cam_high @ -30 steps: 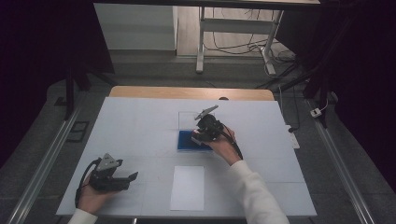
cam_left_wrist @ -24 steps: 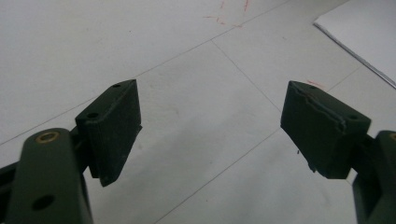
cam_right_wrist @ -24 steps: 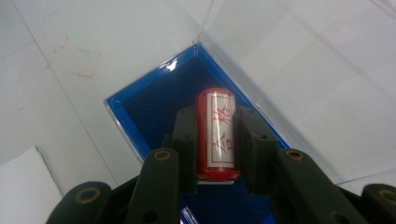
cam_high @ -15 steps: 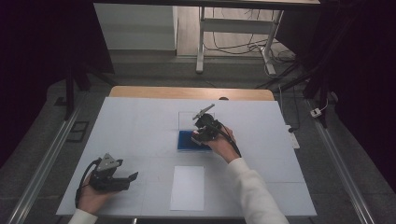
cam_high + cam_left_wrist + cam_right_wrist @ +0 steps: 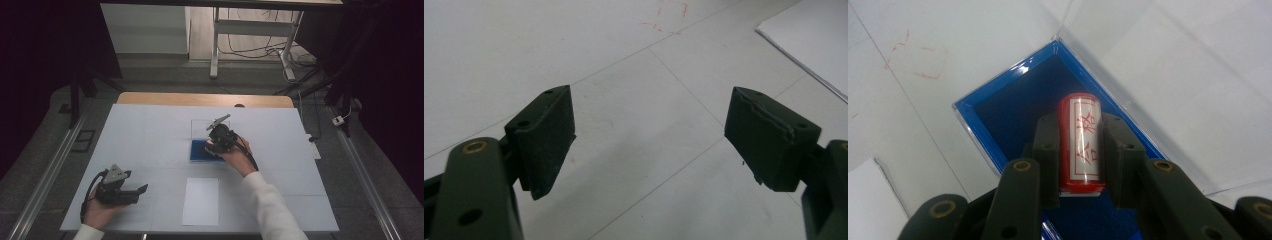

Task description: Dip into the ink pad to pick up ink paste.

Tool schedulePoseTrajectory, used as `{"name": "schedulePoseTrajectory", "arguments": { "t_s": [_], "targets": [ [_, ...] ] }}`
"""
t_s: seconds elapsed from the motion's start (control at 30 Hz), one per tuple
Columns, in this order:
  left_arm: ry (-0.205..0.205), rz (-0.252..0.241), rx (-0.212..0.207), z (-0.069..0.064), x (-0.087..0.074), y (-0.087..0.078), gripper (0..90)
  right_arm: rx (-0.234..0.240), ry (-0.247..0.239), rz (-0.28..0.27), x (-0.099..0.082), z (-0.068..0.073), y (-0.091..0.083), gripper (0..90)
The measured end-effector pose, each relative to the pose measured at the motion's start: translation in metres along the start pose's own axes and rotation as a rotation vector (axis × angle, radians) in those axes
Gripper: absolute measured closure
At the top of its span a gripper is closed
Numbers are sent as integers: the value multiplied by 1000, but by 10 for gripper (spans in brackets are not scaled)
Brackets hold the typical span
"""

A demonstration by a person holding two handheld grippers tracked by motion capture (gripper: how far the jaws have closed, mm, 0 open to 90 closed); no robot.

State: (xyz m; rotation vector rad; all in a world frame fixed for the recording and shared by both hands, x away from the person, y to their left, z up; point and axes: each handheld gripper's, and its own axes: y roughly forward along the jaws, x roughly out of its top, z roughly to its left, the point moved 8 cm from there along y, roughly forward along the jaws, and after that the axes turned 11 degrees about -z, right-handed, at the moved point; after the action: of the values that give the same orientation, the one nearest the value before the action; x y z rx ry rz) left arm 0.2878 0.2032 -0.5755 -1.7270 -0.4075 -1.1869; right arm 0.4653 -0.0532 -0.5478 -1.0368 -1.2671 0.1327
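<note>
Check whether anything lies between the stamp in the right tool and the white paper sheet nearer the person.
Nothing visible does. The right tool holds the red stamp over the blue case; bare table separates it from the paper sheet.

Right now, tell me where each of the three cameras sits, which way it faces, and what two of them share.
High view: fixed above the person's side, looking forward and down on the white table; both forearms enter from below, left gripper and right gripper included.
Left gripper view: rides the left gripper, looking along its open jaws at bare tabletop and the white paper sheet.
Right gripper view: rides the right gripper, looking down at the red cylindrical stamp between its jaws above the blue-lined clear box.
Shared: high and right gripper views both show the box.
</note>
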Motion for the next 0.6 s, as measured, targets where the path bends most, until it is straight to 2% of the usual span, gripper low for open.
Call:
{"name": "schedulePoseTrajectory", "arguments": {
  "t_s": [0.17, 0.3, 0.4, 0.5, 0.6],
  "targets": [
    [-4, 1, 4, 0, -1, 0, 205, 7, 17, 4, 0, -1, 0, 704],
    [-4, -1, 4, 1, 0, 0, 205, 35, 31, -3, 3, -2, -6, 701],
    [-2, 0, 5, 2, 0, 1, 205, 50, 41, -65, 5, -4, -11, 701],
    [-2, 6, 11, 2, -1, 2, 205, 43, 45, -115, 12, -5, -20, 700],
    [-4, 4, 14, 2, -1, 1, 205, 47, 37, -128, 15, -4, -26, 700]
  ]
}}
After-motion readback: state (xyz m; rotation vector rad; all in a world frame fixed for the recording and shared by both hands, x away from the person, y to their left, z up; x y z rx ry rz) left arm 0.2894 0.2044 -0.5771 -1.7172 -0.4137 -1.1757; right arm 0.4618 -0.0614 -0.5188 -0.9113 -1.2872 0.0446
